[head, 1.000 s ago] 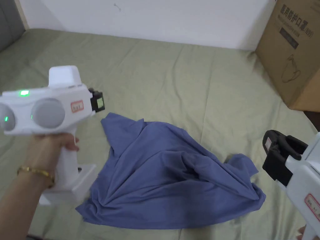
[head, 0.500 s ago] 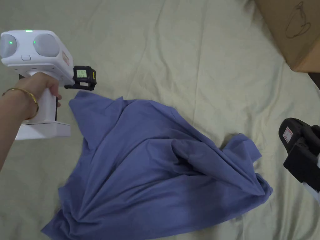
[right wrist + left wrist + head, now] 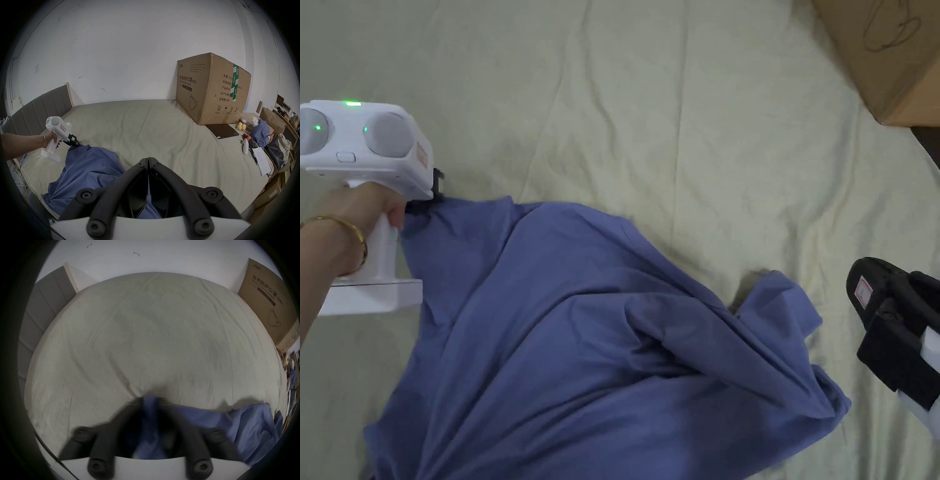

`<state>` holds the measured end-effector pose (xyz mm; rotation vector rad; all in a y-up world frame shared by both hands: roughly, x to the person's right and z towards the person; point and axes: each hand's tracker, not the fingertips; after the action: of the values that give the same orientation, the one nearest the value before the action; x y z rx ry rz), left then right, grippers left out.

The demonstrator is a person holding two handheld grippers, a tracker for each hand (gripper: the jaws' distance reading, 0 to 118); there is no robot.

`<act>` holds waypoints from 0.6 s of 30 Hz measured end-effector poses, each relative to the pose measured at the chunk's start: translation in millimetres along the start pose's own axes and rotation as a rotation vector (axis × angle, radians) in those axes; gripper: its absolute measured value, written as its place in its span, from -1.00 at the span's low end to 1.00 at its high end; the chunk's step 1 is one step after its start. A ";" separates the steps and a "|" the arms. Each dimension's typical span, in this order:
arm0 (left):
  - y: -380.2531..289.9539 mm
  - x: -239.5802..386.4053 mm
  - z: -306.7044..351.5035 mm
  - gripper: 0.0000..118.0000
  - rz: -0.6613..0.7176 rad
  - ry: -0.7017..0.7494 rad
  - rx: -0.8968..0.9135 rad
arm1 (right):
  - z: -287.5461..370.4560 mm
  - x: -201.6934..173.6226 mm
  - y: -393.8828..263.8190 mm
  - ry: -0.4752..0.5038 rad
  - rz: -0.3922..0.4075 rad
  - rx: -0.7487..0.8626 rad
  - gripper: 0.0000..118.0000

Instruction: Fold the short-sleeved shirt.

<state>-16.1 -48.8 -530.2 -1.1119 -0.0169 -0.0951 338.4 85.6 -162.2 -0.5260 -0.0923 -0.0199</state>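
Left hand-held gripper [image 3: 149, 400] pinching shirt [image 3: 600, 350] corner | right hand-held gripper [image 3: 148, 160] clenched, empty

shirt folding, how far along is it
No fold is made yet: the blue shirt lies crumpled on the bed sheet. In hand: the left gripper pinches its far corner. Left: the right gripper, shut and empty, must grab on, then spread and fold.

A bed [image 3: 687, 112] covered by a creased pale green sheet [image 3: 162, 129] carried everything. On it the crumpled blue shirt [image 3: 581, 350] lay near the front edge. A large cardboard box [image 3: 211, 87] stood at the far right corner, a dark flat board [image 3: 222, 130] just beside it.
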 end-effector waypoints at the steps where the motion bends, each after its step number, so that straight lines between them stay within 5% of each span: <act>1: -2.8 0.1 6.0 -1.00 -0.018 0.001 0.004 | 0.4 0.3 0.1 0.001 -0.005 -0.002 -1.00; 4: -7.4 -7.5 31.7 -1.00 -0.023 -0.051 0.071 | 59.2 -7.1 5.1 0.000 -0.019 -0.009 -1.00; 12: -34.7 -51.5 157.2 -1.00 0.192 -0.195 0.370 | 42.1 24.2 25.1 0.003 -0.072 -0.159 -0.91; 14: -47.3 -58.4 185.4 -1.00 0.200 -0.202 0.414 | 38.1 34.4 24.1 0.006 -0.105 -0.239 -0.14; 15: -54.8 -62.1 199.5 -1.00 0.199 -0.204 0.441 | 36.6 38.5 20.8 0.019 -0.117 -0.257 0.57; 16: -60.3 -61.8 213.0 -1.00 0.201 -0.196 0.455 | 34.3 41.0 17.2 0.028 -0.134 -0.307 0.80; 18: -72.6 -67.1 233.5 -1.00 0.207 -0.190 0.480 | 33.7 45.5 7.3 0.002 -0.149 -0.422 0.83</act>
<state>-81.2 133.1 -365.9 -0.6343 -0.0902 0.1929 381.3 109.1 -132.6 -0.9401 -0.1261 -0.1888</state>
